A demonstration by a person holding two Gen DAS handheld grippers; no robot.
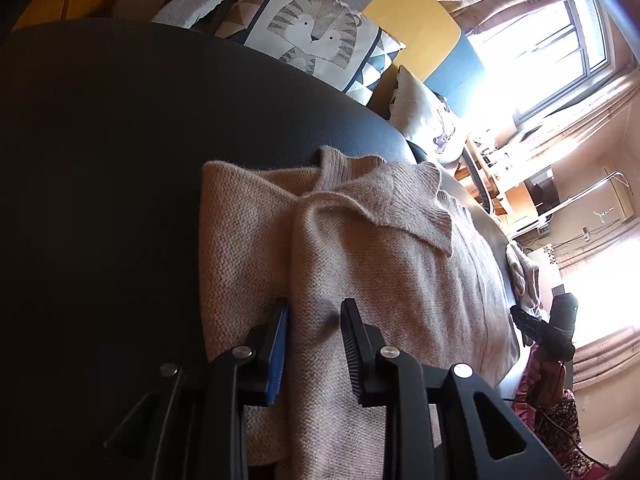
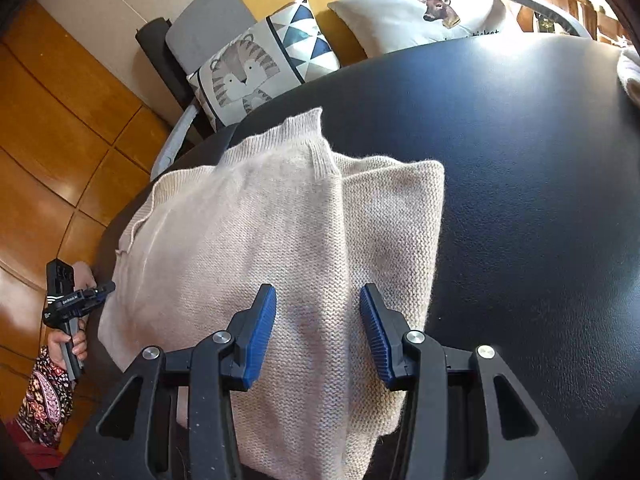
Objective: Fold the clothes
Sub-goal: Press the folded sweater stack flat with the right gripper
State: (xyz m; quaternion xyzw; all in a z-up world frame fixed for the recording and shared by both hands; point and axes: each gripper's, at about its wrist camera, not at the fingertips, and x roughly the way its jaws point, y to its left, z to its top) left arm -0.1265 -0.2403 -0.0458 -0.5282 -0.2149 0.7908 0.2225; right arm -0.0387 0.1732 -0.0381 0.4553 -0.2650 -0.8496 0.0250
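A beige knitted sweater lies partly folded on a black table, its collar turned toward the far edge. My left gripper is open, its jaws just over the sweater's near part with knit between them. In the right wrist view the same sweater lies on the black table, one side folded over the body. My right gripper is open above the sweater's near edge and holds nothing. Each gripper shows small in the other's view: the right one, the left one.
A sofa with a tiger cushion and a deer cushion stands behind the table. A wooden floor lies to the left. A pale cloth sits at the table's edge. A bright window is beyond.
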